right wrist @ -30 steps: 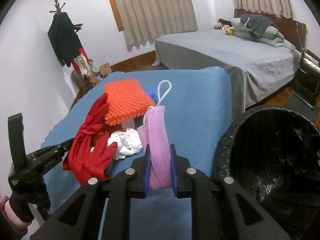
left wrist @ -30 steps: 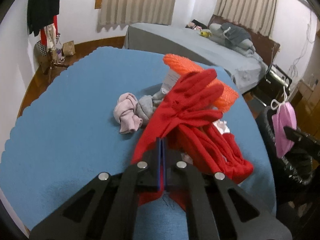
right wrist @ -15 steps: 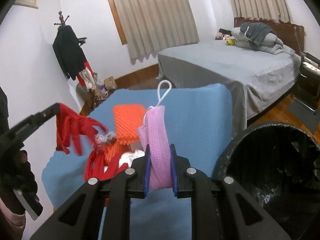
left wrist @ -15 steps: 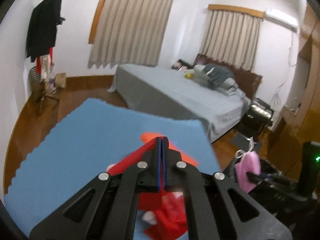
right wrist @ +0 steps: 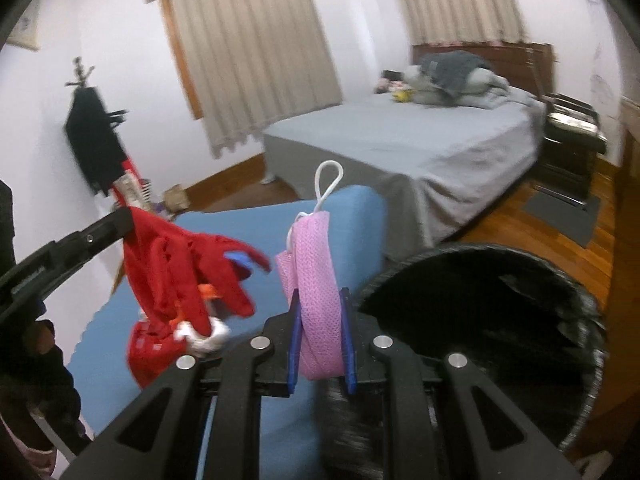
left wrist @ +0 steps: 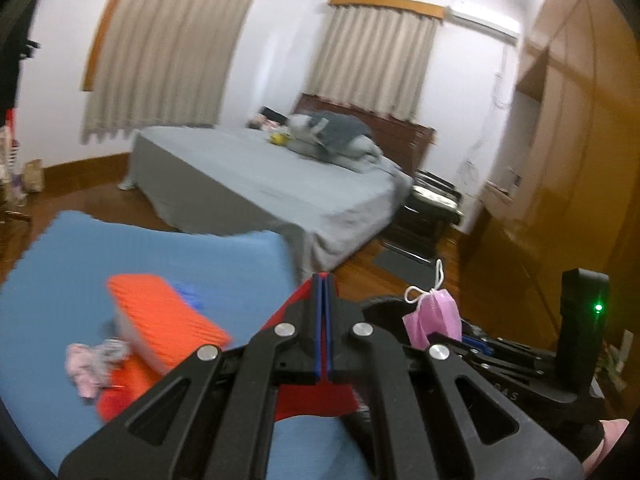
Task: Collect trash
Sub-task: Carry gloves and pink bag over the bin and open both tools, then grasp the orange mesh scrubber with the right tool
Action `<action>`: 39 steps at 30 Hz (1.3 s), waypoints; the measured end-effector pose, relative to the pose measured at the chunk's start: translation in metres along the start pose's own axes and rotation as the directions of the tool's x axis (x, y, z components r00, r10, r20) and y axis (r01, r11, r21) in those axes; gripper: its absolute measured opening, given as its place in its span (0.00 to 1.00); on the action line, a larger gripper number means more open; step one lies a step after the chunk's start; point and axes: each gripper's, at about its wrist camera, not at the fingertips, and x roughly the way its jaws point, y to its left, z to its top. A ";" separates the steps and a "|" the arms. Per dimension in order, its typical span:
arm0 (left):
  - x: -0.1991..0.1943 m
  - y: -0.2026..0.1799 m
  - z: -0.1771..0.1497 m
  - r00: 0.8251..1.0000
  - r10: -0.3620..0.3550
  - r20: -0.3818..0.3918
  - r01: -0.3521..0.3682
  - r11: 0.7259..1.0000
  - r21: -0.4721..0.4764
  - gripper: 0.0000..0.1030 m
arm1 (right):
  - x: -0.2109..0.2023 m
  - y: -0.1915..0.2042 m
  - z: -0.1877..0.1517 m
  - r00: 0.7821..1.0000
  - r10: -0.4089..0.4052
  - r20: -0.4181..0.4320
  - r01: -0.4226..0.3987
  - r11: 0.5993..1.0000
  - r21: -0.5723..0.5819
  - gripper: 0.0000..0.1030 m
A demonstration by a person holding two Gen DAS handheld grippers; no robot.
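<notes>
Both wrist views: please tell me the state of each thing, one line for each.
Left gripper: jaws shut on the red glove.
Red glove: lifted, hanging above the table.
Right gripper: jaws shut on the pink mesh pouch.
Pink mesh pouch: held upright beside the bin.
Black trash bin: open, bag-lined.
Orange sponge: lying on the blue table.

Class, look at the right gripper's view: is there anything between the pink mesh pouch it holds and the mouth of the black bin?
Nothing visible. The right gripper is shut on the pink mesh pouch, and the bin gapes open just to its right with no object across the gap. The red glove hangs from the left gripper, off to the other side.
</notes>
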 end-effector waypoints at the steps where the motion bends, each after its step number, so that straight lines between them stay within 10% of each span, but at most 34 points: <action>1: 0.009 -0.008 -0.004 1.000 -0.021 -0.015 0.021 1.000 0.004 0.01 | -0.001 -0.008 -0.001 1.000 -0.020 -0.002 0.020 1.000 0.009 0.17; 14: 0.114 -0.094 -0.036 0.944 -0.234 -0.233 0.253 0.966 0.056 0.04 | -0.008 -0.112 -0.028 0.965 -0.254 -0.067 0.261 0.957 0.127 0.27; 19: 0.138 -0.097 -0.051 0.925 -0.232 -0.300 0.261 0.964 0.058 0.25 | -0.014 -0.125 -0.033 0.959 -0.274 -0.067 0.281 0.947 0.157 0.37; 24: 0.130 -0.079 -0.057 0.938 -0.183 -0.294 0.210 0.975 0.065 0.29 | -0.021 -0.115 -0.035 0.961 -0.271 -0.048 0.275 0.948 0.160 0.54; 31: 0.071 -0.030 -0.036 0.989 -0.015 -0.146 0.030 0.994 0.103 0.58 | -0.015 -0.074 -0.021 0.978 -0.208 0.001 0.206 0.972 0.115 0.94; 39: 0.011 0.057 -0.026 0.968 0.246 -0.056 -0.242 0.968 0.072 0.70 | 0.026 -0.008 -0.005 0.996 -0.086 -0.006 0.086 0.996 0.029 0.94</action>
